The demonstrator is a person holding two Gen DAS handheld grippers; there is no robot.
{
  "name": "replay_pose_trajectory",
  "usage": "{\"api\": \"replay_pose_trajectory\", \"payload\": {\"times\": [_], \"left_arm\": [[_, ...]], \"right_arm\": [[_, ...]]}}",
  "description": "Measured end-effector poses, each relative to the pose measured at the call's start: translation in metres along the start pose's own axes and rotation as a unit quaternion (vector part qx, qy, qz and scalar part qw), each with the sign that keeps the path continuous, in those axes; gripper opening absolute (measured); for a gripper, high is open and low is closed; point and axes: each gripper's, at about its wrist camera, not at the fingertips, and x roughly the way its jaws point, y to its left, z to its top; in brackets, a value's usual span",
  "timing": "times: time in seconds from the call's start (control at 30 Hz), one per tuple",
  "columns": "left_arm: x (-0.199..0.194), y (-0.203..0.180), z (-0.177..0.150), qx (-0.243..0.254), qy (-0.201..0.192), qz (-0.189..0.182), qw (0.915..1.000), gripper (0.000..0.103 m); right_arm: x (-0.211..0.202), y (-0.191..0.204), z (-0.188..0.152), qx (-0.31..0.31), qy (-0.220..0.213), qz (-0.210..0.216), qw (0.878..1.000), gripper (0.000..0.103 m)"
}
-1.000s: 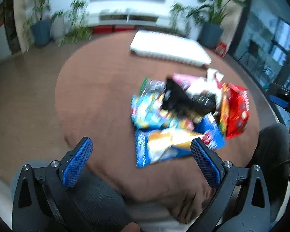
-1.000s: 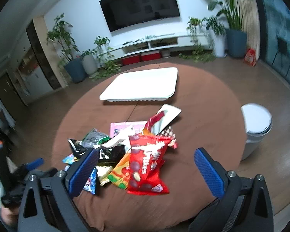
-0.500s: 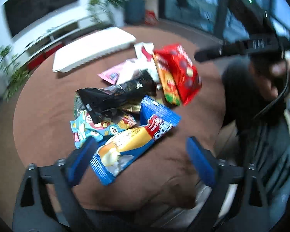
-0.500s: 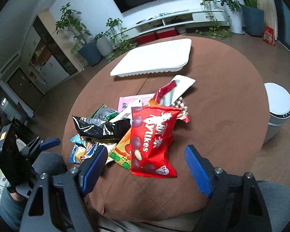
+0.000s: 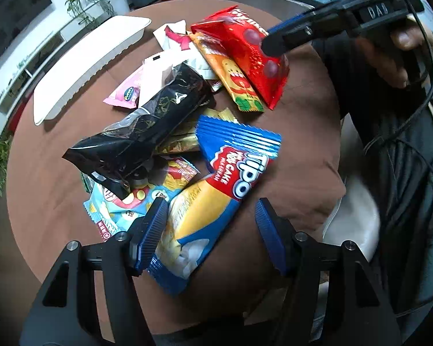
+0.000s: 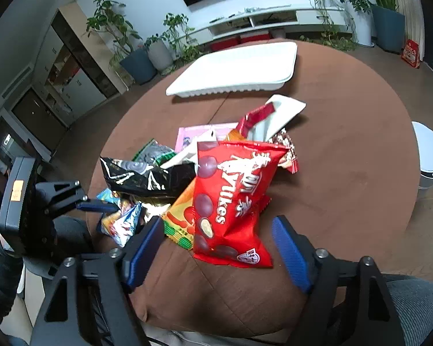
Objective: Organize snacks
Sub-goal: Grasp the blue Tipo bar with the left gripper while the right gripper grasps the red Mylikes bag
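Observation:
A heap of snack packs lies on a round table under a brown cloth point(image 5: 43, 173). My left gripper point(image 5: 210, 219) points steeply down over a blue and yellow Tipo cake pack point(image 5: 216, 190). Its jaws are closing with the pack's near end between them; the right pad stands clear of it. My right gripper point(image 6: 216, 230) hangs over a red chocolate-ball bag point(image 6: 233, 190), jaws closing, both pads apart from the bag. A black bag point(image 5: 147, 132), an orange pack point(image 5: 233, 77) and a pink pack point(image 5: 127, 92) lie in the heap. The white tray point(image 6: 239, 69) sits at the far side.
A white round bin point(image 6: 430, 155) stands on the floor right of the table. Potted plants point(image 6: 141, 57) and a low TV cabinet point(image 6: 274, 20) line the far wall. A person's dark-clothed body point(image 5: 404, 173) is close to the table's near edge.
Both grippers have come down closer to the heap and their jaws have narrowed. The left gripper has rolled and now straddles the Tipo pack; the right one sits nearer the red bag.

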Motion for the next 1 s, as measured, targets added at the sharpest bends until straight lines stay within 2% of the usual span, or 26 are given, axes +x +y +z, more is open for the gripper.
{"api": "replay_pose_trajectory", "payload": {"times": [0.17, 0.27, 0.47, 0.67, 0.87, 1.0], "left_arm": [[0.007, 0.005, 0.006, 0.022, 0.011, -0.007, 0.9997, 0.061], [0.011, 0.007, 0.011, 0.032, 0.02, -0.003, 0.9993, 0.046], [0.01, 0.006, 0.007, 0.038, 0.039, -0.007, 0.9985, 0.032], [0.0, 0.0, -0.004, 0.0, 0.036, 0.002, 0.9994, 0.031], [-0.007, 0.006, -0.01, -0.071, 0.017, 0.001, 0.9973, 0.03], [-0.01, 0.006, -0.015, -0.09, 0.008, -0.002, 0.9959, 0.029]], "right_arm": [[0.005, -0.002, 0.001, 0.005, 0.011, 0.002, 1.0, 0.079], [0.007, -0.003, 0.001, 0.005, 0.019, 0.005, 1.0, 0.077], [0.007, 0.001, 0.0, -0.005, 0.021, 0.008, 1.0, 0.074], [0.004, 0.008, 0.004, -0.005, 0.017, -0.001, 1.0, 0.07], [0.008, 0.012, 0.015, 0.008, 0.014, -0.025, 1.0, 0.069], [0.021, 0.014, 0.014, 0.003, 0.028, -0.048, 0.998, 0.062]]}}
